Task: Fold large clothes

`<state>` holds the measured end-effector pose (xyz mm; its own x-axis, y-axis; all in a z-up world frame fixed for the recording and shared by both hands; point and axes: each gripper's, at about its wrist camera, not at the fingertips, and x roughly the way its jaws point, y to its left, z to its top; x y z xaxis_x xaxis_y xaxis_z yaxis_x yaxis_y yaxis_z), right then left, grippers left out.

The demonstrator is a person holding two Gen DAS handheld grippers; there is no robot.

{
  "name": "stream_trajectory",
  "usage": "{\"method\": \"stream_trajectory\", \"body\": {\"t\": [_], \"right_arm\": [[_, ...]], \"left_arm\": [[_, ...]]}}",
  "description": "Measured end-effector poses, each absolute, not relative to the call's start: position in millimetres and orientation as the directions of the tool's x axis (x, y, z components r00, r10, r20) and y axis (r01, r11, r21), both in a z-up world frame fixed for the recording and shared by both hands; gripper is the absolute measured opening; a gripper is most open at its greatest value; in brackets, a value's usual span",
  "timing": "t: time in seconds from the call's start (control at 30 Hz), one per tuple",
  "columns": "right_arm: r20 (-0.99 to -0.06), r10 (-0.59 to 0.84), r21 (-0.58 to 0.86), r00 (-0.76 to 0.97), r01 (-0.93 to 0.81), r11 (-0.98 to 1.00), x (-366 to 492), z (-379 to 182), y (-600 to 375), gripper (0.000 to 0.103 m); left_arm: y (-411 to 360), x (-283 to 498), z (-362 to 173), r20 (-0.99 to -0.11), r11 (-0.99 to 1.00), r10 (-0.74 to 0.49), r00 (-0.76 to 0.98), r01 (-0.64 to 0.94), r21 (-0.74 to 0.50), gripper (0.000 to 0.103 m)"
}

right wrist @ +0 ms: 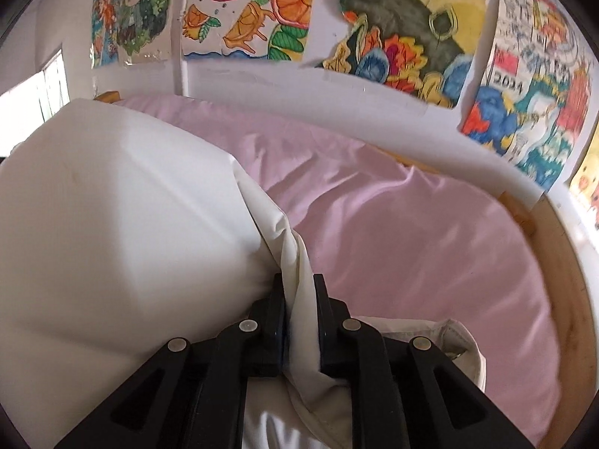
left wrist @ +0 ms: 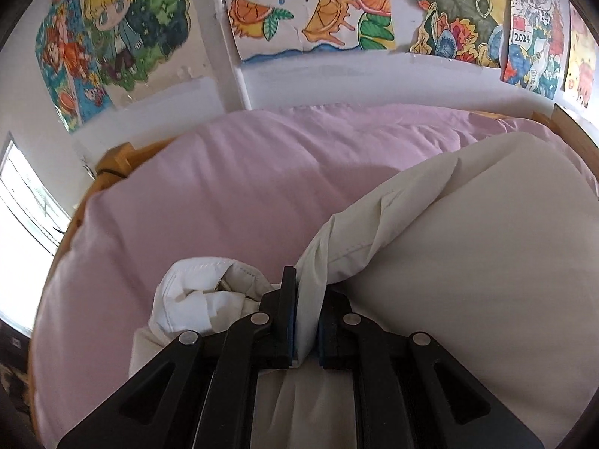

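Bed (left wrist: 224,194) under pink sheet, wooden frame (right wrist: 572,299) at its edge. Bright drawings (left wrist: 318,11) on white wall behind. Cream garment (left wrist: 468,243) stretched above the sheet between both grippers. Left gripper (left wrist: 305,321): jaws clamped on a bunched edge. Right gripper (right wrist: 301,321): jaws nearly closed, pinching the opposite edge.

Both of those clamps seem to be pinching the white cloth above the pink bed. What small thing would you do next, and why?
Probably lower both together and lay the cloth flat. The left gripper and right gripper each pinch a bunched edge of the cream garment, which bulges between them above the pink sheet. The sheet ahead looks bare, so there seems room to spread it.
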<state>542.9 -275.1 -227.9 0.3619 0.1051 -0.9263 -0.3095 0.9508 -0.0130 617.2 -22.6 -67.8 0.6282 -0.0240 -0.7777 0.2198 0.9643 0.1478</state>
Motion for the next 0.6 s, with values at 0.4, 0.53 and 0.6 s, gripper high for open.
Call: {"method": "stream_trajectory", "body": {"t": [0.4, 0.53, 0.6], "right_arm": [[-0.922, 0.141, 0.038, 0.360, -0.276, 0.960, 547, -254, -279, 0.015], [-0.885, 0.184, 0.080, 0.426, -0.251, 0.965, 544, -223, -293, 0.018], [-0.858, 0.203, 0.098, 0.472, -0.237, 0.967, 540, -202, -300, 0.032]], "left_arm": [[-22, 628, -84, -0.768, 0.972, -0.059, 0.638, 0.211, 0.100, 0.008], [-12, 614, -52, -0.755, 0.972, -0.099, 0.649, 0.224, 0.065, 0.012], [-1, 604, -33, -0.752, 0.973, -0.142, 0.643, 0.230, 0.013, 0.014]]}}
